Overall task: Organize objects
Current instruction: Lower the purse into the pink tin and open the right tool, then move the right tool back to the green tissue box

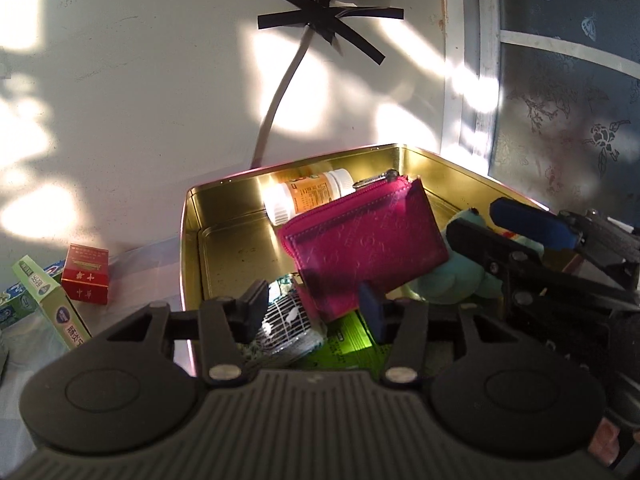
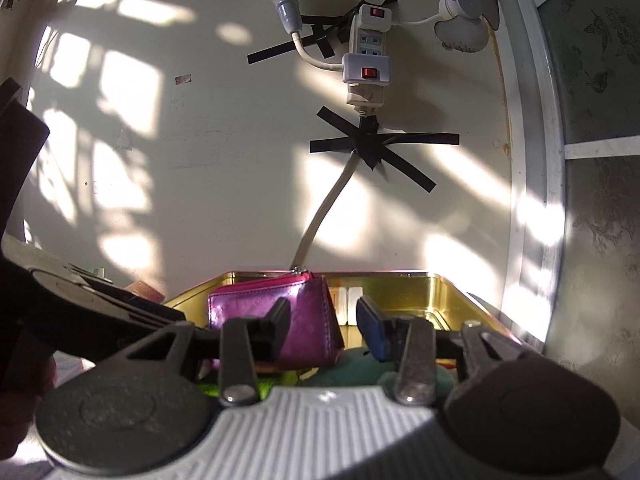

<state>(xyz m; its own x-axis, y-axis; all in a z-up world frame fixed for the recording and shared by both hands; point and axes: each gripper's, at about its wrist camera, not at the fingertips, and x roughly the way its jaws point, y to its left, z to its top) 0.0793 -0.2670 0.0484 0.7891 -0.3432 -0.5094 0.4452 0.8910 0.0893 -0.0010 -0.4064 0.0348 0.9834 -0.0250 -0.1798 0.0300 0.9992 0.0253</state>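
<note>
Both grippers' fingers [image 1: 256, 312] [image 2: 374, 330] stand apart, gripping nothing — the pink pouch [image 1: 366, 246] half hides the bottle [image 1: 308, 196].

Right tongs [image 2: 323, 326] parted over gold tin [image 2: 400, 286], magenta pouch [image 2: 272, 312] inside (leaning), nothing gripped

A tin [image 1: 192, 216] stands against the wall [image 1: 160, 80]. In it, a bottle [image 1: 308, 196] lies at the back; a pouch [image 1: 360, 240] leans before it, over a packet [image 1: 288, 324] and a card [image 1: 352, 348] at the front. A plush toy [image 1: 452, 280] lies right of the pouch. Left of the tin, outside it, stand two boxes [image 1: 85, 274], one [image 1: 52, 300] nearer. A cable [image 1: 280, 92] runs up the wall behind the tin to a power strip [image 2: 366, 56].
</note>
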